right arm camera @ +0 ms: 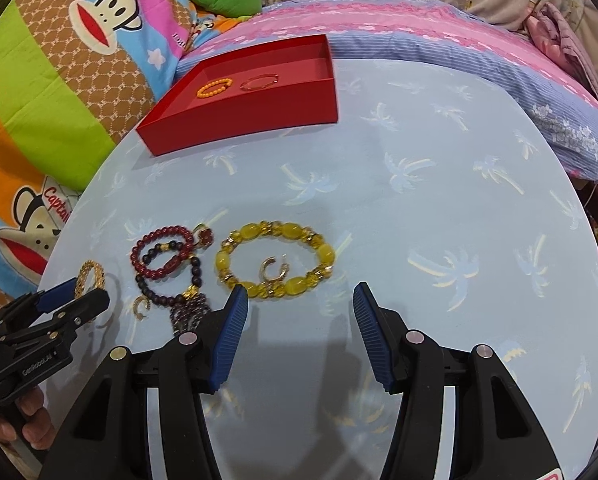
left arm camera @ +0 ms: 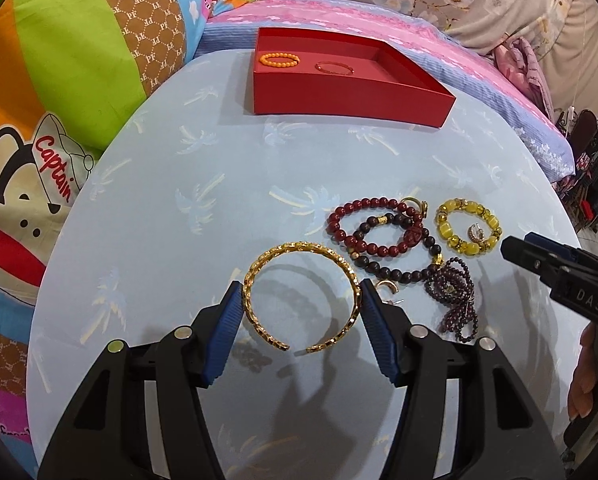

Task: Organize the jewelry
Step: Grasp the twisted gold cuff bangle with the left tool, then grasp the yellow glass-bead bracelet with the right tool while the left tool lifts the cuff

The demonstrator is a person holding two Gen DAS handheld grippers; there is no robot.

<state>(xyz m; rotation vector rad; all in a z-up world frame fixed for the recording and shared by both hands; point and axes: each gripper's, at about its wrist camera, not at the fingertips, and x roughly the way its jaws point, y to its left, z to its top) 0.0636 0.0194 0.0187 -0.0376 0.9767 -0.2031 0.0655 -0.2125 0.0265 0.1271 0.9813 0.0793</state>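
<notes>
Left hand-held gripper [left arm camera: 301, 300]: ribbed blue pads clamp the sides of a gold chain-link open cuff bangle [left arm camera: 299, 294], held above the pale palm-print bench [left arm camera: 203, 168]. Right hand-held gripper [right arm camera: 299, 304]: jaws apart, empty; glossy yellow bead bracelet [right arm camera: 275, 262] just ahead. Red cardboard tray [left arm camera: 339, 98] beyond.

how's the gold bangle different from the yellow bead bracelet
The gold bangle is an open metal cuff with a gap; the yellow bead bracelet is a closed loop of chunky beads. The bangle sits clamped in the left tongs; the bracelet lies free on the table, ringing a small hoop earring. Both are outside the red box.
</notes>
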